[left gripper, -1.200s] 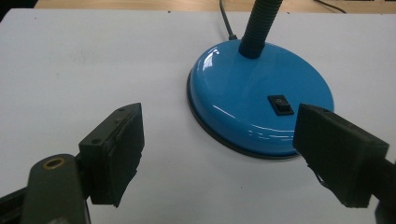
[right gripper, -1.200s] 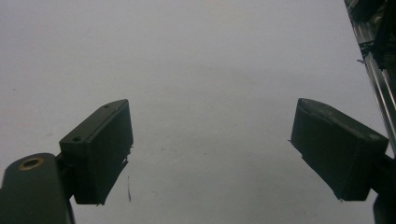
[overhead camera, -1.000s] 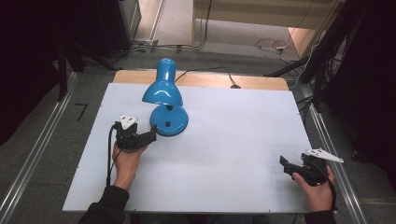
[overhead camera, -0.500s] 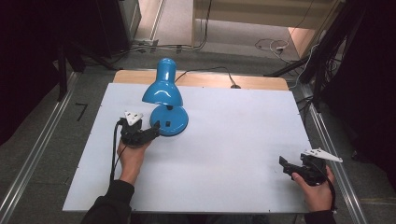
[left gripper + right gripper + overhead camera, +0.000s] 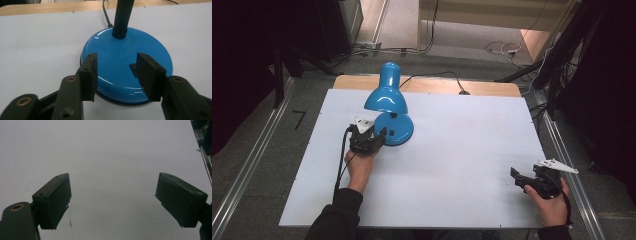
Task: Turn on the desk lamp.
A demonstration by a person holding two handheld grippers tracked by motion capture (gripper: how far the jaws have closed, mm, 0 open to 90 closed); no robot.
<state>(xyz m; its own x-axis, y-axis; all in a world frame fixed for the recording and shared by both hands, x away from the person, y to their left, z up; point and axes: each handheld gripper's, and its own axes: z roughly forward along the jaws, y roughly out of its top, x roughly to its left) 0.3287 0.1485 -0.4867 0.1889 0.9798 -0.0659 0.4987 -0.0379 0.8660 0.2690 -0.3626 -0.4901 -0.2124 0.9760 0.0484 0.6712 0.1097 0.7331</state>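
Left claw [image 5: 379,136] has reached lamp base [image 5: 400,131] — closing.

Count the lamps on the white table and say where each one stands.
1. A blue desk lamp stands on the left half of the table, toward its far edge, its round base just ahead of the left gripper.

Dim surroundings, soft glare, slight blur
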